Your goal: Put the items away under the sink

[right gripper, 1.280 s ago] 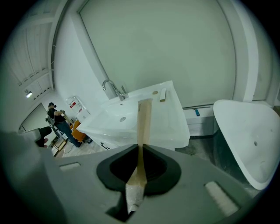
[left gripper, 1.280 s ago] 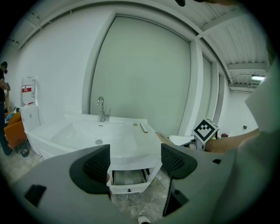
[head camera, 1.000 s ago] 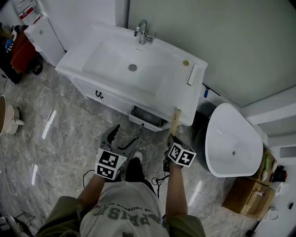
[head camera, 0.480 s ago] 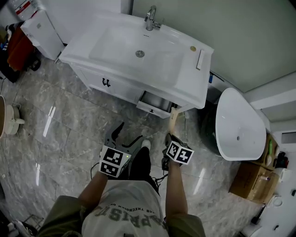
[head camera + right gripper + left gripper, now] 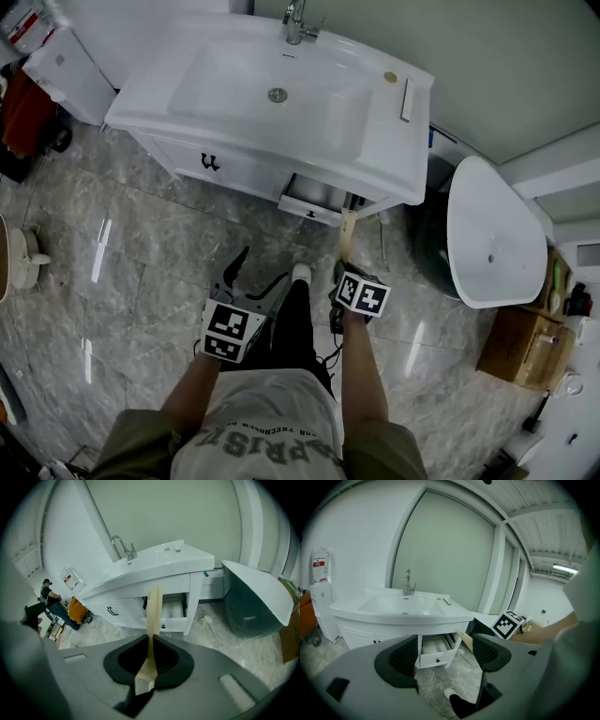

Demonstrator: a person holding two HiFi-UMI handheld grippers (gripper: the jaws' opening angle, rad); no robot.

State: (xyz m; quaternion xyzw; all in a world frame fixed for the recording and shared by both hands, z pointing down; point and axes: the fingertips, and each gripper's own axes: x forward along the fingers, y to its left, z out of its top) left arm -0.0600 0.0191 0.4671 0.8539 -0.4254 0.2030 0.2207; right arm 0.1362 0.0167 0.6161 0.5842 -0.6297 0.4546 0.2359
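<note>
The white sink vanity (image 5: 234, 173) stands ahead, with one small drawer (image 5: 314, 200) pulled open under its right part. My right gripper (image 5: 343, 269) is shut on a long, thin tan strip (image 5: 347, 234). The strip's far end points at the floor just in front of the drawer. In the right gripper view the tan strip (image 5: 153, 616) runs up from the closed jaws toward the open drawer (image 5: 171, 613). My left gripper (image 5: 251, 279) is open and holds nothing, low over the floor left of the right one. The open drawer (image 5: 436, 651) shows between its jaws.
A white oval fixture (image 5: 492, 234) stands right of the vanity, with a cardboard box (image 5: 525, 347) beyond it. A white cabinet (image 5: 61, 61) is at the far left. A faucet (image 5: 295, 23) rises behind the basin. The wearer's shoe (image 5: 300, 274) lies between the grippers. Grey marble tiles cover the floor.
Both grippers have sunk and drawn nearer the vanity front. The tan strip's tip, earlier over the vanity's corner, now lies below the drawer. The left jaws stay open.
</note>
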